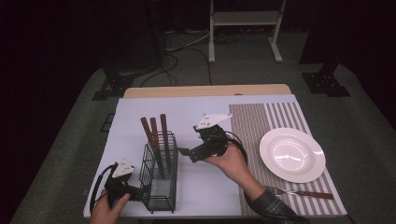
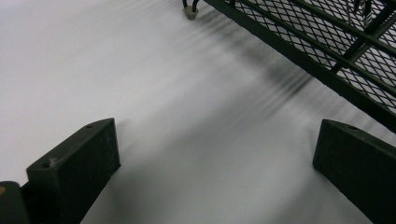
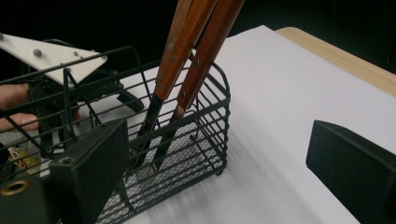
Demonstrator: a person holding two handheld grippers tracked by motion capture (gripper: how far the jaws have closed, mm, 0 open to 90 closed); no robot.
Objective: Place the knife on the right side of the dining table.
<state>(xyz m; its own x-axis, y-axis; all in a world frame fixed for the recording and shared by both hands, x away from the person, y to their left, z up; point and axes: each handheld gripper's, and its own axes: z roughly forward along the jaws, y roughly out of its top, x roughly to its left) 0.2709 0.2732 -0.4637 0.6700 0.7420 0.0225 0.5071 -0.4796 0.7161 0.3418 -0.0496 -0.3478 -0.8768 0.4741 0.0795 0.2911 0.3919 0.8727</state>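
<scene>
Placemat's plate (image 1: 292, 154) appears from above.

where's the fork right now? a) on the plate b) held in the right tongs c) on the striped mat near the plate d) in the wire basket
c: the fork lies flat on the striped mat, just in front of the plate.

My counter (image 1: 205, 90), dressed in a white sheet (image 1: 205, 186).

On it, a wire basket (image 1: 159, 189) sits at 8 o'clock; a striped placemat (image 1: 247, 126) at 3 o'clock carries a white plate (image 1: 292, 154), with a fork (image 1: 303, 192) at 5 o'clock.
</scene>
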